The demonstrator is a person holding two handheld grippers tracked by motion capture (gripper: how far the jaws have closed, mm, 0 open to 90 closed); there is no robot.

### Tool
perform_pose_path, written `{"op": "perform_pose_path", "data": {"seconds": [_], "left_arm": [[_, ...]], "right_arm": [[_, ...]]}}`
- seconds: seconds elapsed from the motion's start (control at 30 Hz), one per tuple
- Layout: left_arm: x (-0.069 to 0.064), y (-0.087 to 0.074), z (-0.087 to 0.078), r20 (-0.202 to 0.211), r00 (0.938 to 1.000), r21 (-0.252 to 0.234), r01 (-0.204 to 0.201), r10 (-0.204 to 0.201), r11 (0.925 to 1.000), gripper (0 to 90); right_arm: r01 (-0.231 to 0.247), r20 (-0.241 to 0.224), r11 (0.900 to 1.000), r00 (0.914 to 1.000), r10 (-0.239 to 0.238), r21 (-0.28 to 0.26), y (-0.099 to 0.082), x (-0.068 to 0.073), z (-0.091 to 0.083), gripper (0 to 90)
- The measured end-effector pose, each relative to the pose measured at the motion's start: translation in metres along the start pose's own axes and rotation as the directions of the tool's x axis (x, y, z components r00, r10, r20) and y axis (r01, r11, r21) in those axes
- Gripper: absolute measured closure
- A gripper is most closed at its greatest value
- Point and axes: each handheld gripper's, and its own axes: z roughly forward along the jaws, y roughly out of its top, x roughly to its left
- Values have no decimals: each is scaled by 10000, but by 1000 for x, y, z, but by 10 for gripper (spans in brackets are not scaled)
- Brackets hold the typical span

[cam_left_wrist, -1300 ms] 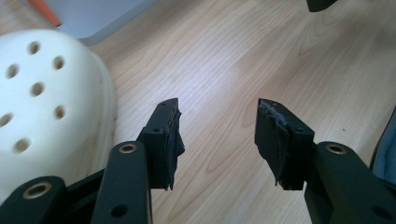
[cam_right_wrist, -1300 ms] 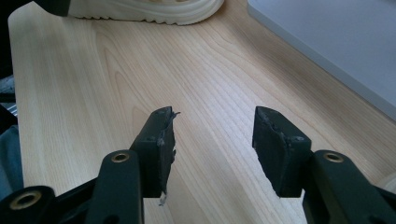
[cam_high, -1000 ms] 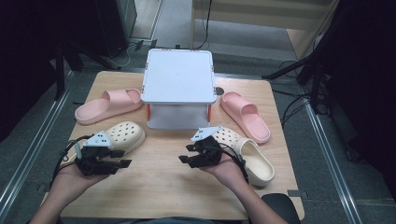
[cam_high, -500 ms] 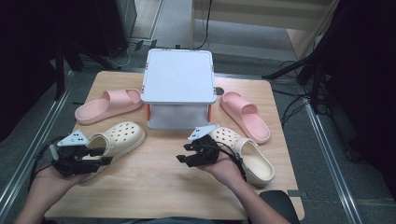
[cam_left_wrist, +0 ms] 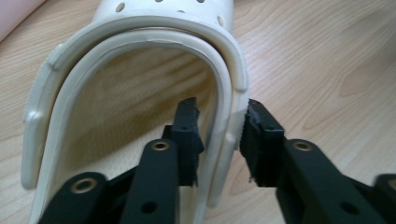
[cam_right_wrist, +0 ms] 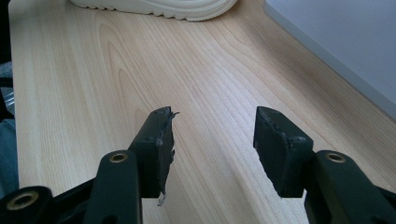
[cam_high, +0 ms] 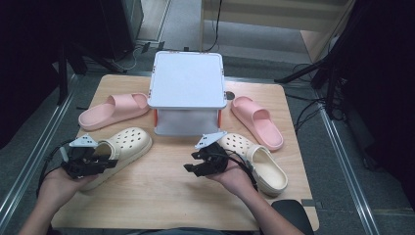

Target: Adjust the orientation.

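Left tool [cam_high: 105, 164] had just been closing, jaws straddling the heel rim of the cream perforated foam clog [cam_high: 117, 152]: one pad inside, the other pad [cam_left_wrist: 259, 140] against the outer wall, clenching it. Clog lay at the front left of the pale wood-grain surface [cam_high: 156, 196], long axis diagonal, rounded toe toward the grey lidded plastic box [cam_high: 186, 85]. Smooth matte foam, thick rim, round vent holes. Right tool [cam_high: 193, 166] released, hovering over bare wood.

No readable text, labels, brands, numbers or signs on any item, in the high view or either gripper view.
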Motion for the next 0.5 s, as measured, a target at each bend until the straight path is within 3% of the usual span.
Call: {"op": "perform_pose_path", "data": {"seconds": [0.03,0.23,0.37,0.5], "left_arm": [[1,0,0,114,9999,-78,-7,8,10000,720],[-2,6,-6,-328,9993,-378,-207,195,9991,773],[-5,13,-15,3,10000,-882,58,-57,9961,776],[-19,21,-18,78,9995,-986,-292,301,9947,776]], "right_arm": [[15,5,10000,10000,-15,-3,0,0,0,485],[-31,33,10000,10000,31,69,0,-1,0,485],[-82,81,10000,9999,82,-3,0,-1,-2,486],[-147,167,9998,9997,149,-105,-1,-3,-4,487]]}}
